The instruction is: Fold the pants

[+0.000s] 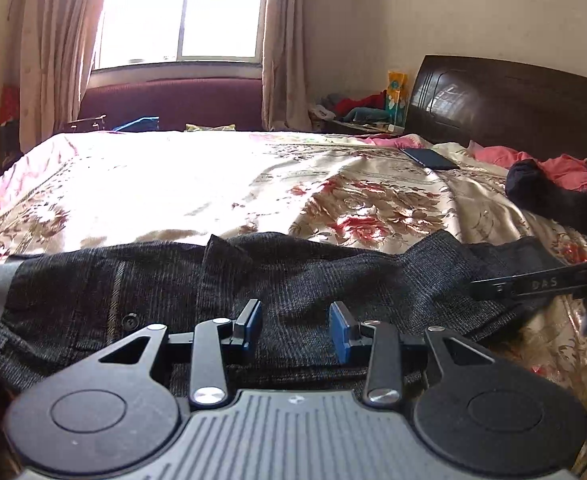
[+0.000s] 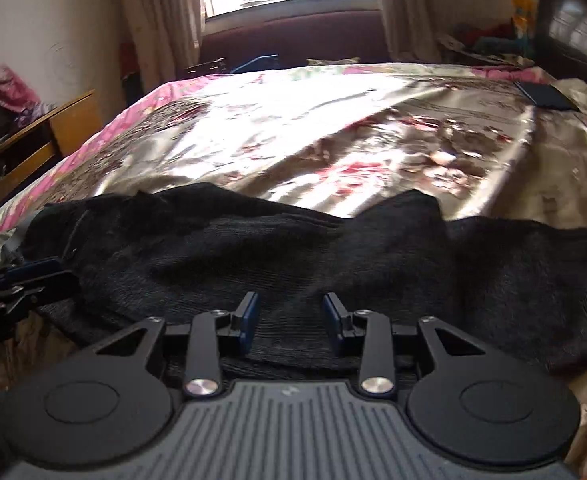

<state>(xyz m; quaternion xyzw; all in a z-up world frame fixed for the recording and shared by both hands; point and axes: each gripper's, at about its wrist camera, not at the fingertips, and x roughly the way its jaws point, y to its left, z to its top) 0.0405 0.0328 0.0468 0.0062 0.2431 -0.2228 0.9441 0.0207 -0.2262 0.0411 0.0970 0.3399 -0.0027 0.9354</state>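
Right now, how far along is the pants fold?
Early. Done: the dark pants lie stretched sideways across the floral bedspread, waistband end to the left, though rumpled with raised creases. In hand: nothing; the left tool and right tool both hover open over the near edge, fabric visible between their fingers, not pinched. Left: smoothing, gripping an edge, and every fold, since none can be made out.

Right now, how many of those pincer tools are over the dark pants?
2. The left gripper hovers open over the pants near the waistband end; the right gripper hovers open farther along the legs. Neither has cloth between its fingers.
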